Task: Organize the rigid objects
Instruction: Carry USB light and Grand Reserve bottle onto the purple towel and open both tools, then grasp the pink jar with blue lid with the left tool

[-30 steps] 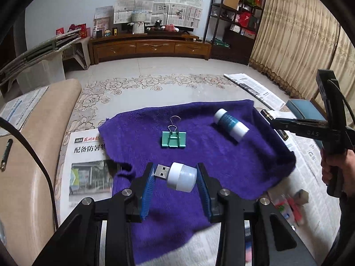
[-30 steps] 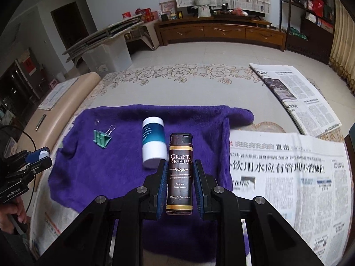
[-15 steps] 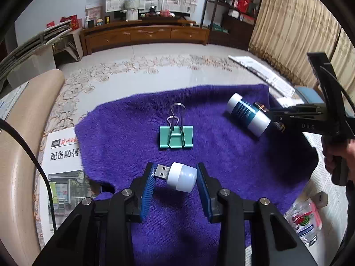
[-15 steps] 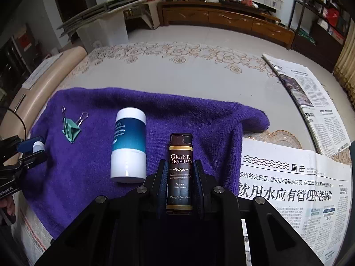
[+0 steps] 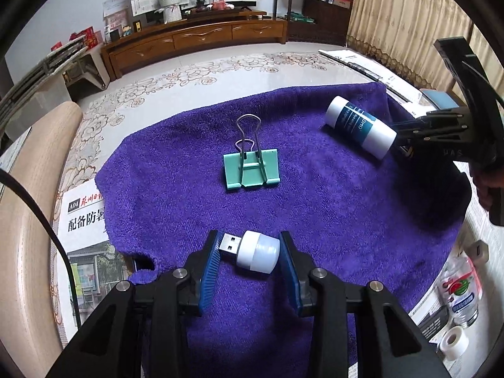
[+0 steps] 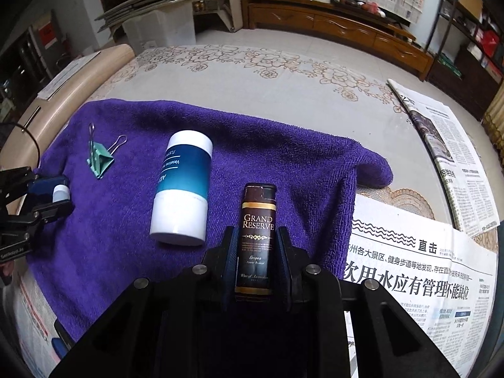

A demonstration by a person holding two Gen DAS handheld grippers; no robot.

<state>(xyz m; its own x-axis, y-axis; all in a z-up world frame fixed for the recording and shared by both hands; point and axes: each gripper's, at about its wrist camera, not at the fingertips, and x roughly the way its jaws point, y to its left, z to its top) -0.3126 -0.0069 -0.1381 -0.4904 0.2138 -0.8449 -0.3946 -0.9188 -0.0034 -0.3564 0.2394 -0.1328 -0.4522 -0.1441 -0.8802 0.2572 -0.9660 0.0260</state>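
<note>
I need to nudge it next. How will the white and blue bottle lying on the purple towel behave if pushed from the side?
The bottle is a smooth cylinder lying on its side, so it would probably roll rather than slide. The purple towel looks plush, which may slow the roll. It looks like plastic, so likely stiff and not fragile.

On the purple towel [image 5: 176,189], bare cloth lies open between the green binder clip [image 5: 251,170] and the left gripper [image 5: 249,252], and left of the clip. The lying white-and-blue bottle [image 6: 182,189] blocks the strip just left of the right gripper [image 6: 255,242]; beyond both, the far towel edge is free.
</note>
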